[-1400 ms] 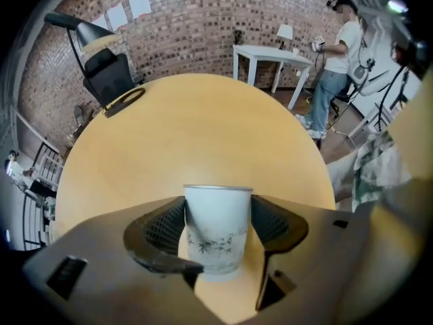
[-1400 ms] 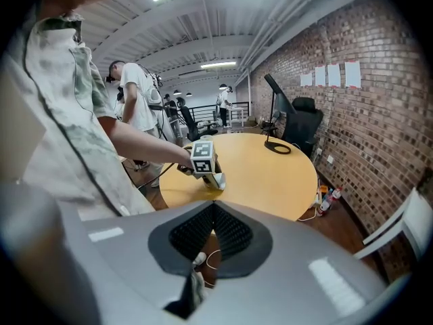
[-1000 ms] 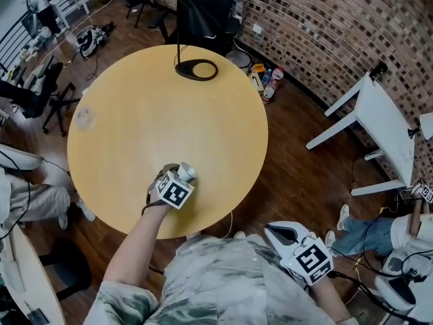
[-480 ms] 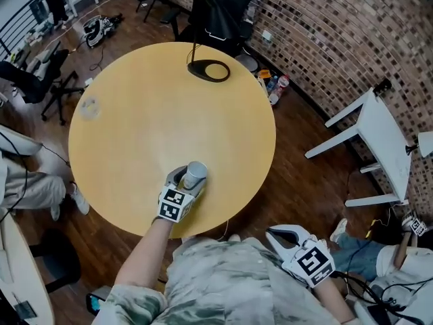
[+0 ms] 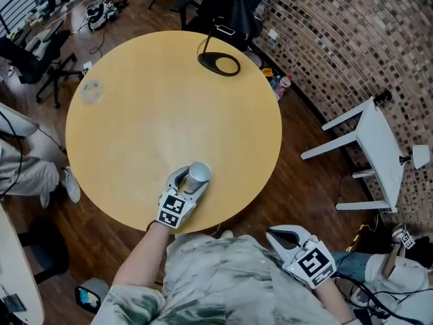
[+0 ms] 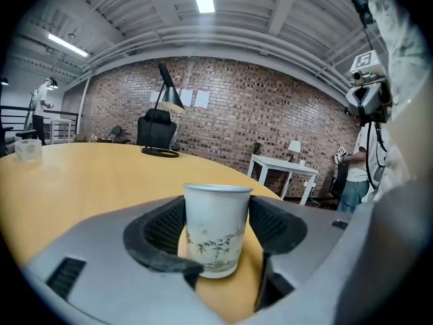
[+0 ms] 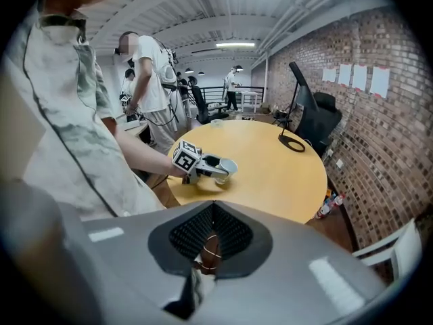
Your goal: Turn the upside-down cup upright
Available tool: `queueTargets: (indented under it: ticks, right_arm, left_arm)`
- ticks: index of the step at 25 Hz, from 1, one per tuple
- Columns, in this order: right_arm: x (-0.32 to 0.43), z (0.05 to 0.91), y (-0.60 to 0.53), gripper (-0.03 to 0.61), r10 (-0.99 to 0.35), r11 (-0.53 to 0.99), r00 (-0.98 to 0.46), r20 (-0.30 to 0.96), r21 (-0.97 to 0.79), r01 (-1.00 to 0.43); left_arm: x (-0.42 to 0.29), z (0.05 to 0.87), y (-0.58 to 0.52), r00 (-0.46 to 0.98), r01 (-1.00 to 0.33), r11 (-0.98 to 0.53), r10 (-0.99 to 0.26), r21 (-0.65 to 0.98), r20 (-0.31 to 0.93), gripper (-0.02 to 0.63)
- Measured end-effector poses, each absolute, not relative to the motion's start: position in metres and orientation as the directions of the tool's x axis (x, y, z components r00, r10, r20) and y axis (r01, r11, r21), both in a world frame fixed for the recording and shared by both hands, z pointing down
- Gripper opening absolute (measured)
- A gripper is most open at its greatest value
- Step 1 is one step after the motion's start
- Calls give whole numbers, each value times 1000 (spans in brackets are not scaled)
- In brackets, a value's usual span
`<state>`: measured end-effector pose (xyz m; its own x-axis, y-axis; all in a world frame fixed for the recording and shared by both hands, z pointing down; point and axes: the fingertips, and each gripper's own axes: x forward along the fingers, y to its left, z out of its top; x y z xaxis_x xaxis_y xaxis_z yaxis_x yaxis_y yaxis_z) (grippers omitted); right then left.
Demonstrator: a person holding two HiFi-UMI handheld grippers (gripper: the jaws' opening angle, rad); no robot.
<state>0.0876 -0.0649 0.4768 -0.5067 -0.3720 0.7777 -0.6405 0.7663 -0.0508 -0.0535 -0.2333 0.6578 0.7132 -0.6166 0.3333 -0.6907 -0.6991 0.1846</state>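
Note:
A white paper cup (image 5: 198, 177) with a faint leaf print sits between the jaws of my left gripper (image 5: 194, 181), near the front edge of the round yellow table (image 5: 149, 100). Both pads press on its sides. In the left gripper view the cup (image 6: 215, 229) stands upright with its rim on top, its base at or just above the tabletop. The right gripper view shows the same cup (image 7: 227, 167) from the side. My right gripper (image 5: 279, 234) hangs off the table at the lower right, jaws together and holding nothing.
A black lamp base ring (image 5: 218, 63) lies at the table's far edge. A clear plastic cup (image 5: 90, 91) stands at the far left. A black chair (image 5: 233, 5), floor bottles (image 5: 279, 85) and a white side table (image 5: 379, 147) surround the table. People stand nearby.
The left gripper has rolled and lifted a little with the cup, so the cup's open mouth now faces up. The right gripper has shifted only slightly.

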Motion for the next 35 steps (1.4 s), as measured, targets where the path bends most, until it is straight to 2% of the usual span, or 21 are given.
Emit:
queueTargets:
  ticks: [15, 18, 24, 29, 35]
  right_arm:
    - [47, 479, -52, 3, -387, 724, -480, 788, -63, -687]
    - [50, 483, -42, 3, -391, 712, -481, 785, -73, -698]
    - [65, 482, -22, 3, -416, 713, -539, 732, -105, -693]
    - [102, 468, 18, 3, -426, 752, -630, 649, -132, -645]
    - [142, 476, 108, 8, -338, 835, -741, 580, -178, -520]
  left_arm:
    - [-67, 671, -210, 755, -604, -785, -507, 139, 416, 301]
    - [-69, 670, -209, 759, -594, -792, -492, 143, 426, 330]
    - [-86, 651, -191, 710, -642, -759, -536, 109, 456, 342]
    - [-73, 577, -108, 714, -674, -719, -577, 168, 397, 340]
    - [-20, 491, 51, 702, -711, -651, -641, 266, 310, 297]
